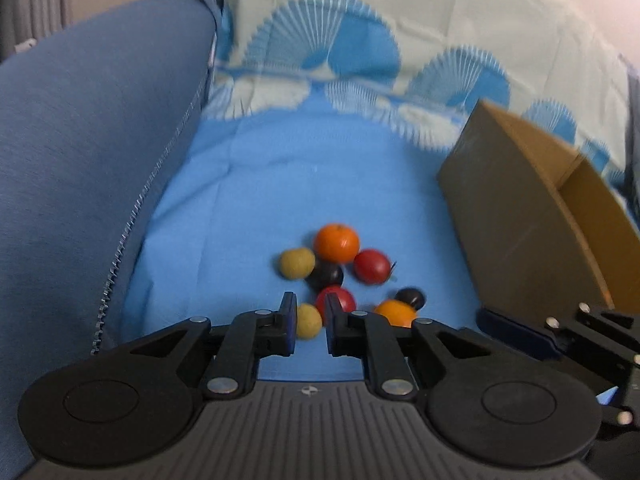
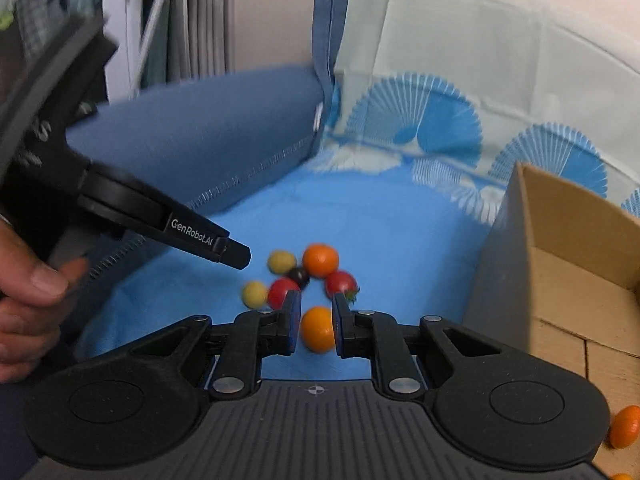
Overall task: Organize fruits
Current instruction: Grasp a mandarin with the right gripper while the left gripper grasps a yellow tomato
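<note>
A cluster of small fruits lies on the blue sheet: an orange [image 1: 336, 242], two red ones [image 1: 372, 266] [image 1: 342, 300], two yellow ones [image 1: 297, 263] [image 1: 309, 321], two dark ones [image 1: 326, 275] [image 1: 410, 297] and a second orange [image 1: 394, 312]. My left gripper [image 1: 311, 320] is open, with the near yellow fruit seen between its fingers. My right gripper [image 2: 316, 322] is narrowly open around the near orange [image 2: 317, 329]; the pads stand close at its sides, and contact is unclear. A cardboard box [image 2: 568, 240] at the right holds an orange [image 2: 626, 426].
A blue cushion [image 1: 100, 152] borders the sheet on the left. A fan-patterned cloth [image 1: 340, 60] rises at the back. The cardboard box [image 1: 520, 208] stands right of the fruits. The left gripper's body and the person's hand [image 2: 28, 300] show at the left in the right wrist view.
</note>
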Demonstrator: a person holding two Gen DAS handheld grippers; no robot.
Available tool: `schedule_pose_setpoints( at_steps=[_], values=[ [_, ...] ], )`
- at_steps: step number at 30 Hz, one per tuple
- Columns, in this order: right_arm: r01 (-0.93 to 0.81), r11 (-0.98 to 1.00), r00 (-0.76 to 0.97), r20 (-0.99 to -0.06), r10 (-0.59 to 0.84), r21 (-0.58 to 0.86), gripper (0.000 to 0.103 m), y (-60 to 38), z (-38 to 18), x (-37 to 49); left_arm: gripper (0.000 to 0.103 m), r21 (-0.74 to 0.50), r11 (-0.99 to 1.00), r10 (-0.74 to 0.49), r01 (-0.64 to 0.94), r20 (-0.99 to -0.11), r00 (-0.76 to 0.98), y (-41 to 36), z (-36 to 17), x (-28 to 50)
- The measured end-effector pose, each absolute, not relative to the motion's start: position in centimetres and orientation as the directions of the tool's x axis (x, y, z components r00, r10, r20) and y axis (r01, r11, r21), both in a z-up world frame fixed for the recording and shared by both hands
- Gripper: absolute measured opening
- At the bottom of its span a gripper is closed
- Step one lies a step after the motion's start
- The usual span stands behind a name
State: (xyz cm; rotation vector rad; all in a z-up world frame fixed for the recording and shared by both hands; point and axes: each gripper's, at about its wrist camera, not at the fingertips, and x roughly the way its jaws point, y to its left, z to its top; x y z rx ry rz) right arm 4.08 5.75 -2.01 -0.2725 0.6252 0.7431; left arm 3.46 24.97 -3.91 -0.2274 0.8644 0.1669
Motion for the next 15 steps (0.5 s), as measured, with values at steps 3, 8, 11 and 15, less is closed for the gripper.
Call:
schedule_pose_setpoints(
  at_steps=[3, 8, 11, 15],
  values=[
    [-0.702, 0.711, 0.566, -0.646, 0.512, -0.051, 0.026, 7.4, -3.8, 4.9, 0.022, -0.135, 0.959, 0.043, -0.248, -0.799, 0.6, 25.5, -5.0, 4.5],
    [-0.702, 0.701, 0.582, -0.667, 0.465, -0.124, 0.04, 9.4, -6.5, 5.7, 0.024, -0.148, 0.952, 0.025, -0.267, -0.833, 0.553, 26.3, -6.2, 6.0],
    [-0.706, 0.692, 0.579, -0.682, 0.446, -0.148, 0.04, 10.1, -7.5, 5.9, 0.026, -0.128, 0.962, 0.02, -0.243, -0.851, 0.526, 25.7, -6.7, 6.7],
    [-0.726, 0.664, 0.569, -0.696, 0.438, -0.176, 0.038, 10.6, -8.5, 5.9, 0.032, -0.099, 0.967, 0.038, -0.236, -0.855, 0.517, 25.2, -7.1, 7.2]
  ],
)
